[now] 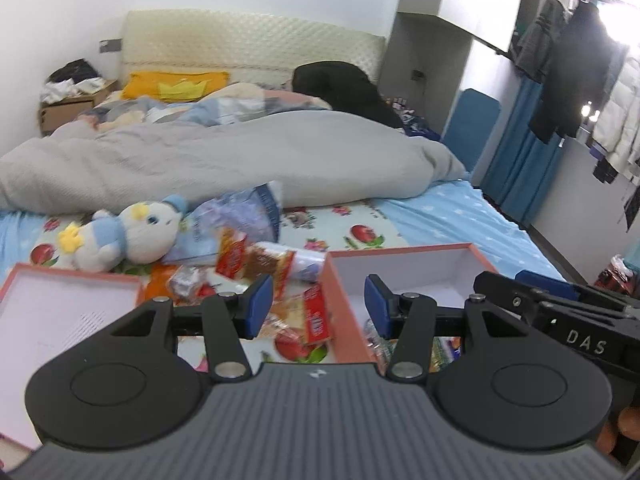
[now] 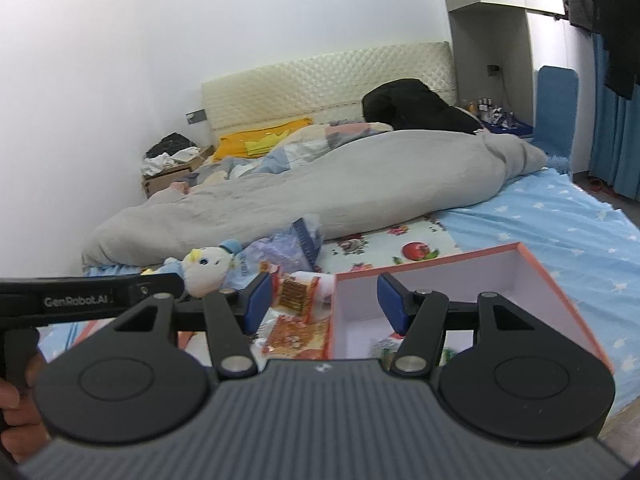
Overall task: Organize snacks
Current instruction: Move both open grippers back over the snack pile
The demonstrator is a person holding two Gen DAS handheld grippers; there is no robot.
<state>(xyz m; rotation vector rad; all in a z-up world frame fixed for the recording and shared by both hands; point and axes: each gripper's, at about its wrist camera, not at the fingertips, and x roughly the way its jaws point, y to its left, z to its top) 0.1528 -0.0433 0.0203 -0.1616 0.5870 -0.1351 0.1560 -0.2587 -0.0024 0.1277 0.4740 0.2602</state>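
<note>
Snacks (image 1: 256,264) heaped on the bed (image 1: 460,220) between two boxes, just ahead of and below both sets of fingers, the nearest red-and-orange packet (image 1: 316,314) lying with its long axis running away from the cameras, hard against the right box's (image 1: 404,268) orange wall. Left gripper (image 1: 318,306) hovering straight over that packet, so likely nearer than the right gripper (image 2: 320,300), which straddles the same wall; both sets of blue pads spread apart and holding nothing. Counted: two boxes, left box (image 1: 60,304) bare where visible, right one with at least two wrappers inside; roughly six loose packets, exact number blurred; one plush toy (image 1: 132,232); one grey quilt (image 1: 240,160).
</note>
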